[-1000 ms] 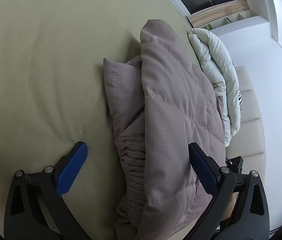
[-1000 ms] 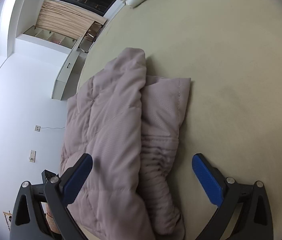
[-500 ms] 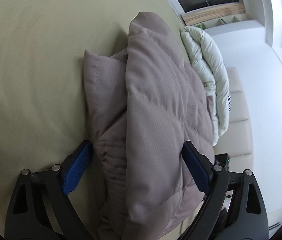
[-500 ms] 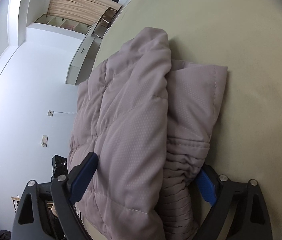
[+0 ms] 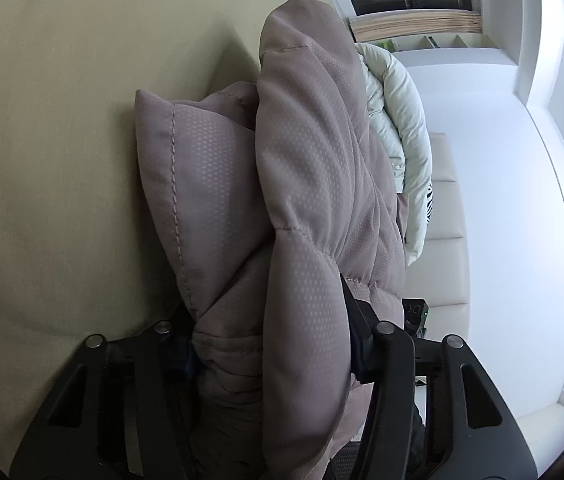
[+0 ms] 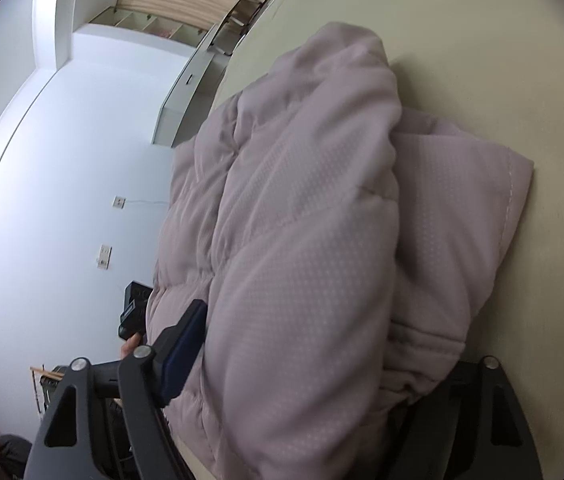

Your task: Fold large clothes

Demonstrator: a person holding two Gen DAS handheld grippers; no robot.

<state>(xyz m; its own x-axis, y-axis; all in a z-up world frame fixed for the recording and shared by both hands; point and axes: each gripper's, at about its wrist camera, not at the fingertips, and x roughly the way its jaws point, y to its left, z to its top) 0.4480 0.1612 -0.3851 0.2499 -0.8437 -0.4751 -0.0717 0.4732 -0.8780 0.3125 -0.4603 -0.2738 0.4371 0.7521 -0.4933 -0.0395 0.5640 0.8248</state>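
Note:
A mauve quilted puffer jacket (image 5: 305, 200) lies folded in a thick bundle on the beige bed (image 5: 62, 160). My left gripper (image 5: 270, 344) is closed around one end of the bundle, its fingers pressed into the padding on both sides. The same jacket (image 6: 301, 240) fills the right wrist view. My right gripper (image 6: 321, 360) clamps the other end, one blue pad (image 6: 182, 352) against the top layer and the other finger hidden under the fabric.
A pale green-white duvet (image 5: 401, 120) lies bunched behind the jacket by the cream headboard (image 5: 445, 240). White walls, a wooden shelf unit (image 6: 186, 4) and a black device (image 6: 134, 312) stand beyond the bed's edge.
Both grippers moved forward onto the jacket bundle and closed on it from open. The jacket now fills much more of each view.

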